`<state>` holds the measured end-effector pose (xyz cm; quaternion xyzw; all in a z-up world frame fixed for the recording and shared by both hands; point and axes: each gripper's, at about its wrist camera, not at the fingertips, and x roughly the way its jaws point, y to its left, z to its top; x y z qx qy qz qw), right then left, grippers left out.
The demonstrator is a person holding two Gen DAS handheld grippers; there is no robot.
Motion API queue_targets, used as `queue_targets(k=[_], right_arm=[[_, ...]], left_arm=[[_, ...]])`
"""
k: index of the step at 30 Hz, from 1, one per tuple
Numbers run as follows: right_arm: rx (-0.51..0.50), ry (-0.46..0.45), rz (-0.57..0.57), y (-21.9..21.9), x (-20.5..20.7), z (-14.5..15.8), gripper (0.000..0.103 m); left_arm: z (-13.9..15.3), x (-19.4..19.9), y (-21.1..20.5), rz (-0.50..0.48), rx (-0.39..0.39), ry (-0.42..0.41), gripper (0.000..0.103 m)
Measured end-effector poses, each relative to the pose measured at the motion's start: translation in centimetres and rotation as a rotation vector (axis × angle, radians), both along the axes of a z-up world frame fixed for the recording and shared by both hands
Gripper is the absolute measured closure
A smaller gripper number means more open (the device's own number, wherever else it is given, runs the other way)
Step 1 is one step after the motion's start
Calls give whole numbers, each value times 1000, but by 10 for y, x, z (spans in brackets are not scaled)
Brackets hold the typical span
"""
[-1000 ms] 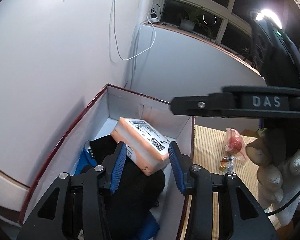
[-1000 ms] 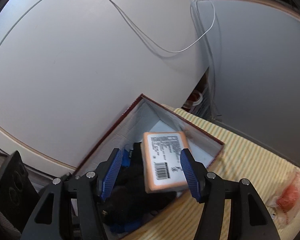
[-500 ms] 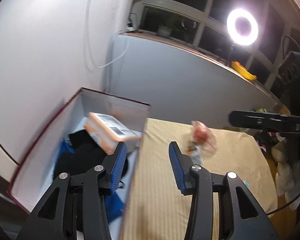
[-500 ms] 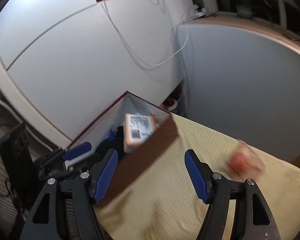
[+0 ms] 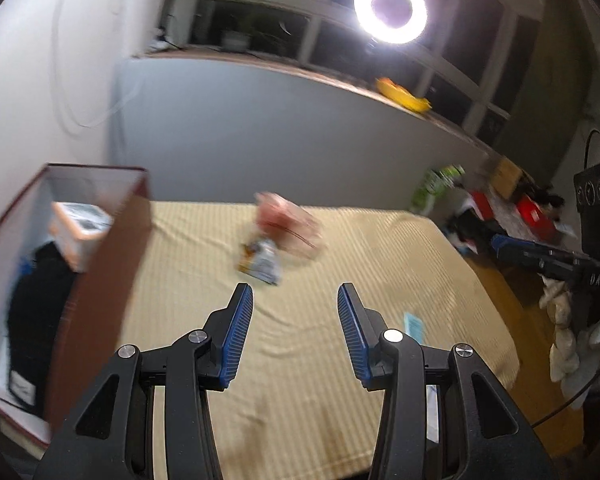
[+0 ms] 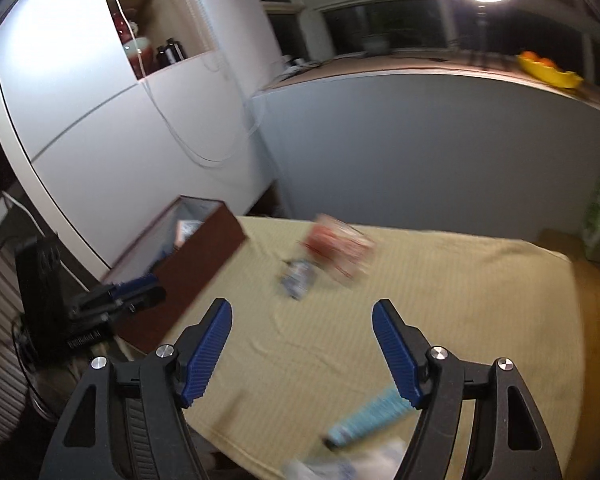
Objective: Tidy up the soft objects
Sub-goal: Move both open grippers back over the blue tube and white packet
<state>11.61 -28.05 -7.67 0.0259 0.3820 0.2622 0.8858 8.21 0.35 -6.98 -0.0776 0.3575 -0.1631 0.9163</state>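
Grippers have both swung away from the dark red box (image 5: pixel 100 280): a second ago each looked down into it, with the orange-edged labelled packet (image 5: pixel 80 232) framed between the right one's pads, and that packet now lies inside on dark clothing (image 5: pixel 36 300). I judge one item stowed and the next pick beginning. The right gripper (image 6: pixel 302 350) is released, its ribbed blue pads wider than before and nothing between them. The left gripper (image 5: pixel 296 334) is parted about as before, also empty.

Still loose on the yellow ribbed cloth (image 5: pixel 400 264) are a crinkly clear bag with red-pink contents (image 5: pixel 288 220), a small silvery printed sachet (image 5: pixel 262 264) touching its near edge, and a pale blue tube (image 6: pixel 370 414) close under the right gripper; motion blur hides finer detail. The bag looks slippery and yielding, so it may deform under a pinch. The box is rigid, straight-walled, with a pale lining
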Motion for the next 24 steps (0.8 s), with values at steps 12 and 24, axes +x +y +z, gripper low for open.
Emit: queue_targets(k=[12,24], right_arm=[[9,193,-178,-77,-60,-90,34],[20,261,-168,-72,-79,-133,34]], left_arm=[[-52,-1,-106,-275,70,99,60],[-88,2,-161,-422,171,163,60]])
